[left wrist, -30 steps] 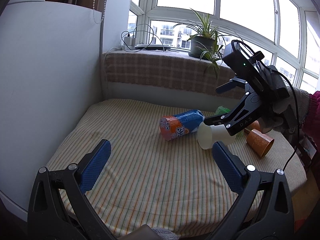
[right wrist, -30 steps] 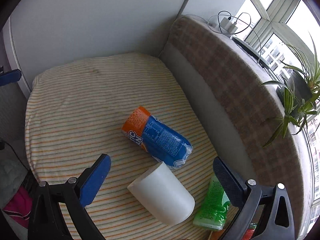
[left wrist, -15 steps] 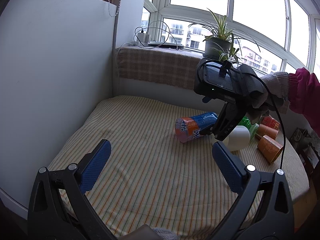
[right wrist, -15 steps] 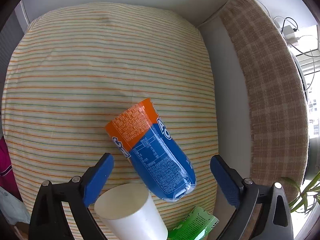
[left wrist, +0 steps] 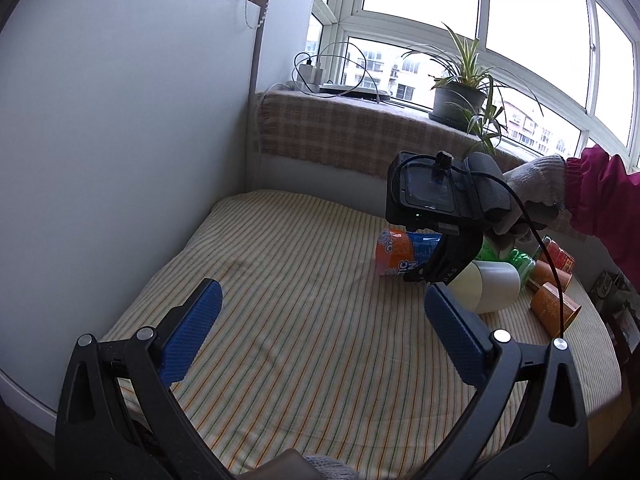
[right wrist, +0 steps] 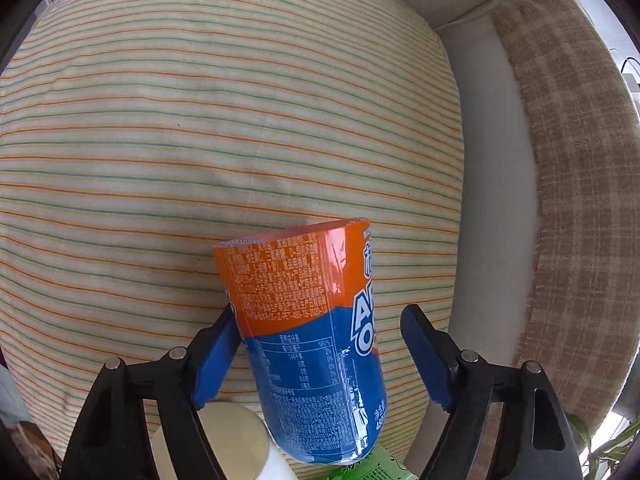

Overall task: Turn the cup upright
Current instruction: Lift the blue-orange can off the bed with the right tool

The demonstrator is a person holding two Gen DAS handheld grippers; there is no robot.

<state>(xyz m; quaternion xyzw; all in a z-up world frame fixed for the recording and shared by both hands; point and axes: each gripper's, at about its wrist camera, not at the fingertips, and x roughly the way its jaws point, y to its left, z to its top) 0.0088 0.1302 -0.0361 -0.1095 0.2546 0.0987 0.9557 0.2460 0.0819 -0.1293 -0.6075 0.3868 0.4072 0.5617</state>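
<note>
An orange-and-blue cup (right wrist: 304, 340) lies on its side on the striped cloth (right wrist: 200, 120); it also shows in the left wrist view (left wrist: 400, 252). My right gripper (right wrist: 320, 356) is open and straddles this cup, its left pad (right wrist: 216, 360) touching or nearly touching the cup's side. In the left wrist view the right gripper (left wrist: 434, 264) points down at the cup. A white cup (left wrist: 486, 286) lies on its side next to it, also low in the right wrist view (right wrist: 232, 436). My left gripper (left wrist: 320, 344) is open and empty, near the front.
A green packet (right wrist: 372, 466) lies against the cups. Two orange cups (left wrist: 554, 306) and a red can (left wrist: 560, 256) lie at the right edge. A grey wall panel (left wrist: 120, 160) stands left. A plaid-covered ledge (left wrist: 352, 136) with a potted plant (left wrist: 458, 102) runs behind.
My right gripper has come down and forward over the orange-and-blue cup, which now sits between its fingers. The left gripper's view has shifted slightly; it stays open.
</note>
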